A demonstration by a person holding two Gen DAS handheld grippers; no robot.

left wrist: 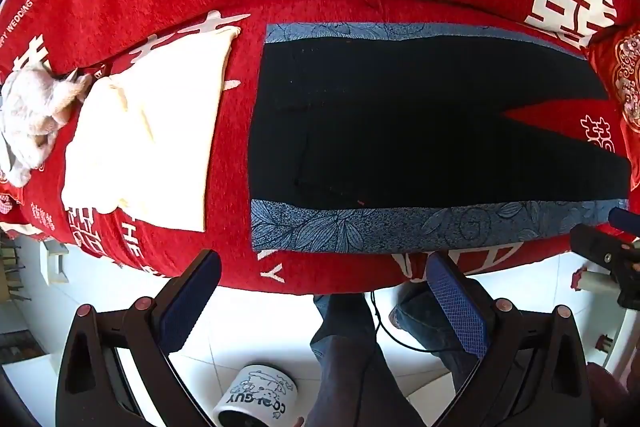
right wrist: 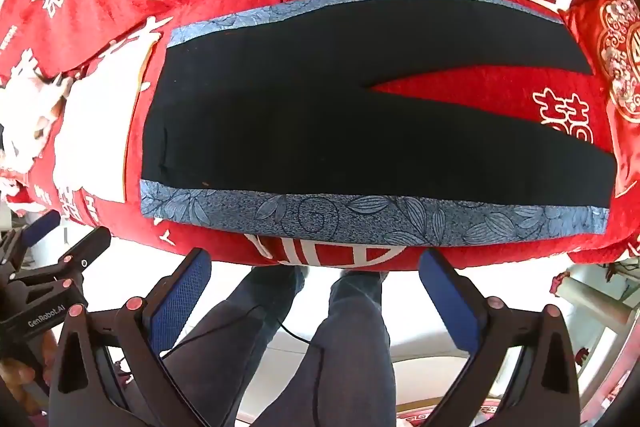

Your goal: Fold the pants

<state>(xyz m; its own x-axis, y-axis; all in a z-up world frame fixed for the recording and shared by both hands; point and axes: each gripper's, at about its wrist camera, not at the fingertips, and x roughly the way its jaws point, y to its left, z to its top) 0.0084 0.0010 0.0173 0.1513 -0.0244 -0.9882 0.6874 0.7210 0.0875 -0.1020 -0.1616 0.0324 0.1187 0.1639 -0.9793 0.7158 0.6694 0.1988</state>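
Black pants with blue floral side stripes [left wrist: 400,123] lie flat on the red bed cover, waist to the left, legs spread to the right; they also show in the right wrist view [right wrist: 340,131]. My left gripper [left wrist: 324,267] is open and empty, held off the bed's near edge below the waist end. My right gripper [right wrist: 316,263] is open and empty, off the near edge below the lower leg's stripe. The right gripper's tips show in the left view [left wrist: 604,243], the left gripper in the right view [right wrist: 60,259].
A cream folded cloth [left wrist: 152,139] and a grey plush toy [left wrist: 32,115] lie left of the pants. A red embroidered pillow [left wrist: 624,87] sits at the right. A white mug [left wrist: 260,399] stands on the tiled floor by the person's legs [right wrist: 320,347].
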